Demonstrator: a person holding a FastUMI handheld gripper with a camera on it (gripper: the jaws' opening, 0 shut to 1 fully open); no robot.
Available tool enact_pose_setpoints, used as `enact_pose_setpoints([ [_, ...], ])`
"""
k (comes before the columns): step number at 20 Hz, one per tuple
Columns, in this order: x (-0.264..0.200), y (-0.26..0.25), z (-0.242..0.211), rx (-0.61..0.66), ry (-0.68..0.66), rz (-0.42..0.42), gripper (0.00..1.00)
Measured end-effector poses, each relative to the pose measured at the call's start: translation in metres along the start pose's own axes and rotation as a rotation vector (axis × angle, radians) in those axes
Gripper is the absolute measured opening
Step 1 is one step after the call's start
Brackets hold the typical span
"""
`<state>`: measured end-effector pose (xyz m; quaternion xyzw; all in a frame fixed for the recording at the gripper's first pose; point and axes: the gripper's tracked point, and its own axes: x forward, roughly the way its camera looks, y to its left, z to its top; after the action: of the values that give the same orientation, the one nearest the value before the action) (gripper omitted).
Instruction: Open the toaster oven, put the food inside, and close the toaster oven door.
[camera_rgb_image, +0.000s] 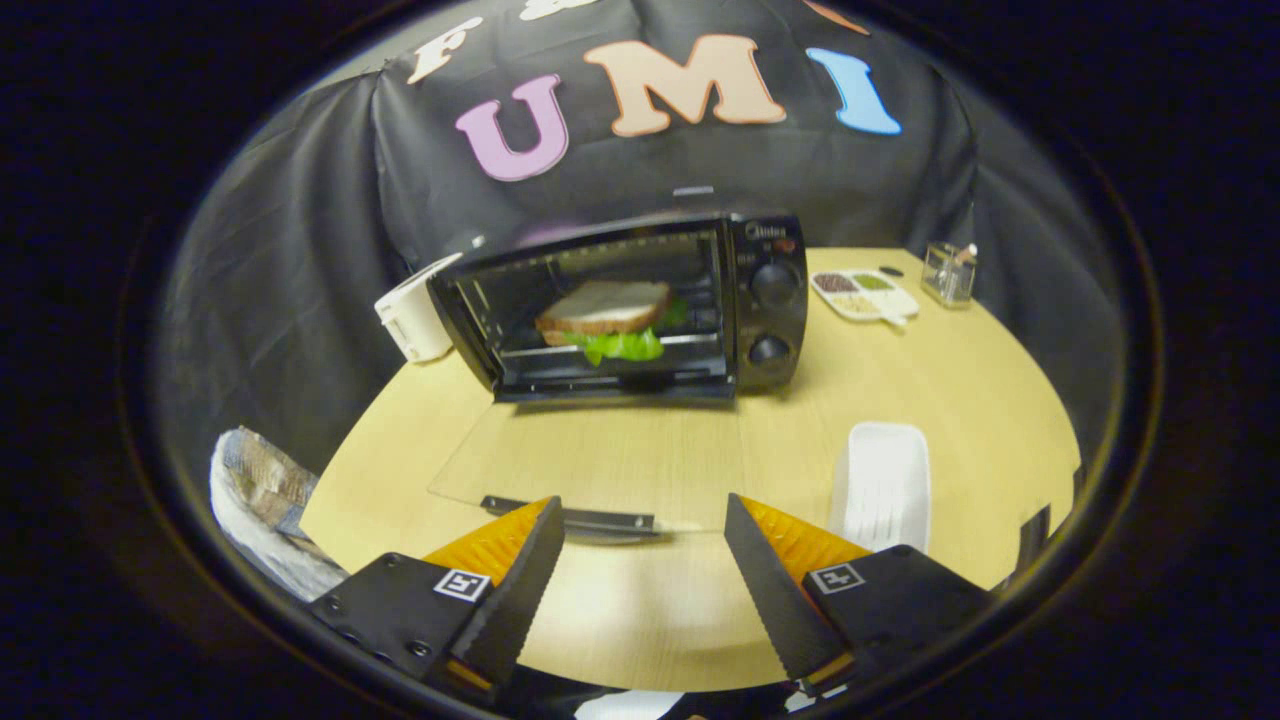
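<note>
Glass, clear and flat: the toaster oven (640, 305) door (590, 465) lies fully dropped open on the pale wooden table (980, 400), its dark handle (570, 516) at the near edge, just ahead of the fingertips. Gripper (640, 580) fingers stand well apart with nothing between them, poised low over the table and pointing at the oven mouth. Sandwich (605, 318), sliced bread with green lettuce spilling from its front, sits on the wire rack inside the cavity, roughly centred, so the food step reads as done. Judgement: only closing the door is left. The open stance of the fingers suits that, since the handle bar lies between the left fingertip and the gap; they could straddle it or slide beneath the glass edge and lift. An empty white tray (880, 485) rests on the table just beyond the right finger, probably where the sandwich came from. Beyond the oven's right side lie a divided dish (865, 293) of small foodstuffs and a small clear container (947, 272); a white box (415, 315) touches or nearly touches the oven's left rear corner. A crumpled bundle (265, 505) sits off the table's left edge. Risk noted: lettuce overhangs the rack front but looks clear of the door's swing.
</note>
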<state>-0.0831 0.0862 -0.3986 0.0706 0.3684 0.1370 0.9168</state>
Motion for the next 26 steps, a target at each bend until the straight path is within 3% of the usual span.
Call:
enact_pose_setpoints([
  [6, 0.028, -0.001, -0.035, -0.009, 0.131, 0.039, 0.99],
  [12, 0.041, 0.000, -0.030, -0.013, 0.149, 0.050, 0.99],
  [26, 0.014, 0.020, 0.113, 0.016, -0.179, 0.047, 1.00],
])
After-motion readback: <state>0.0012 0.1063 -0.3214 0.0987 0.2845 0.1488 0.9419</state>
